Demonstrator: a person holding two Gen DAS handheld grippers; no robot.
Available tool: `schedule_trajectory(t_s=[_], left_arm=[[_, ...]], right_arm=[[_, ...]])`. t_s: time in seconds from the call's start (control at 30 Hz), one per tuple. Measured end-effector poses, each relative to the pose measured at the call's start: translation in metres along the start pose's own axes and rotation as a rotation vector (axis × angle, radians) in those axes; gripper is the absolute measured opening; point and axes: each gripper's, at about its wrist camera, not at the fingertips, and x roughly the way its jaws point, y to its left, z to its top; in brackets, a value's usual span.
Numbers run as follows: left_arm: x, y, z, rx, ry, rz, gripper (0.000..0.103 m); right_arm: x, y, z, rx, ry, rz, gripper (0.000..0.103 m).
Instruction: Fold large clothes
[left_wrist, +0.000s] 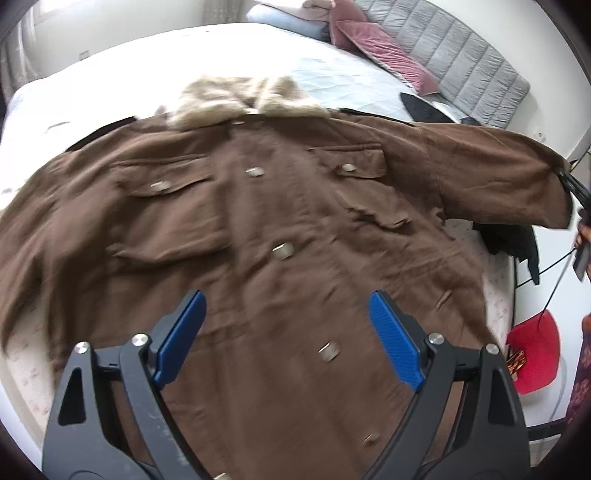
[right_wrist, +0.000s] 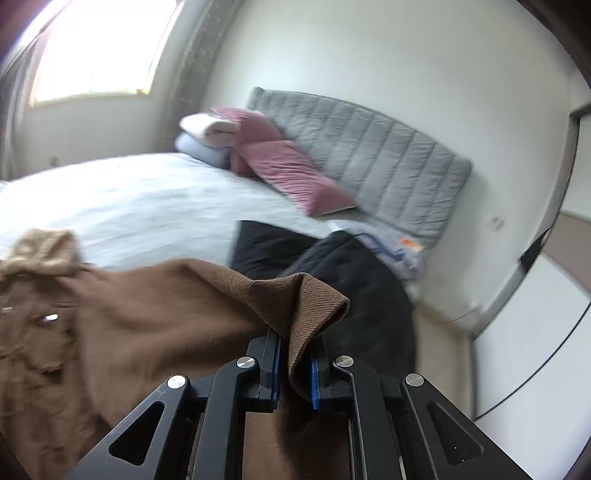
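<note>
Brown coat (left_wrist: 280, 229) spread front-up on the bed (left_wrist: 110, 70), fur collar (left_wrist: 247, 98) toward the frame's top. Left gripper (left_wrist: 286, 314), jaws released, hovers above the coat's lower front. Right gripper (right_wrist: 295, 354), jaws clenched on the sleeve cuff (right_wrist: 314, 295), at lower centre.

Blown-out window (right_wrist: 96, 48) daylight — motion blur, perhaps; fisheye-bent edges.

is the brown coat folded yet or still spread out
Spread out: the brown coat lies front-up on the bed, only its sleeve cuff pinched by the right hand-held gripper.
</note>
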Motion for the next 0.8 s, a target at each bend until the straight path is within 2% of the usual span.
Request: schedule_trajectory(t_s=[0.13, 0.2, 0.27, 0.3, 0.37, 0.4, 0.43, 0.53, 0.6, 0.63, 0.7, 0.77, 0.8], left_arm=[[0.034, -0.03, 0.0, 0.023, 0.032, -0.096, 0.09], [0.049, -0.041, -0.007, 0.045, 0.068, -0.115, 0.09], [0.059, -0.05, -0.016, 0.084, 0.104, -0.108, 0.09], [0.062, -0.054, -0.02, 0.111, 0.119, -0.098, 0.09], [0.063, -0.056, -0.021, 0.171, 0.129, -0.062, 0.09], [0.062, -0.056, -0.018, 0.2, 0.125, -0.03, 0.09], [0.061, -0.055, -0.014, 0.214, 0.119, -0.011, 0.09], [0.061, -0.048, 0.008, 0.212, 0.085, 0.03, 0.09], [0.064, -0.044, 0.022, 0.184, 0.046, 0.009, 0.09], [0.068, -0.042, 0.03, 0.169, 0.014, -0.006, 0.09], [0.077, -0.034, 0.038, 0.131, -0.047, -0.013, 0.09], [0.095, -0.022, 0.038, 0.038, -0.057, -0.046, 0.09], [0.105, -0.017, 0.034, -0.001, -0.044, -0.087, 0.09]], right_arm=[[0.059, 0.006, 0.007, -0.082, 0.094, -0.131, 0.011], [0.089, 0.011, 0.002, -0.11, 0.142, -0.221, 0.014], [0.117, 0.016, -0.01, -0.122, 0.197, -0.345, 0.029], [0.121, 0.018, -0.013, -0.108, 0.21, -0.377, 0.041], [0.108, 0.021, -0.016, -0.058, 0.168, -0.388, 0.055], [0.098, 0.021, -0.016, -0.033, 0.138, -0.368, 0.069], [0.085, 0.026, -0.012, -0.013, 0.099, -0.331, 0.077], [0.064, 0.053, 0.003, -0.031, 0.034, -0.157, 0.078], [0.043, 0.088, 0.012, -0.049, 0.007, -0.02, 0.078], [0.034, 0.108, 0.013, -0.049, 0.01, 0.061, 0.078], [0.029, 0.156, 0.02, -0.036, 0.044, 0.285, 0.078], [0.029, 0.204, 0.022, -0.022, 0.081, 0.456, 0.078], [0.033, 0.224, 0.022, -0.015, 0.096, 0.509, 0.078]])
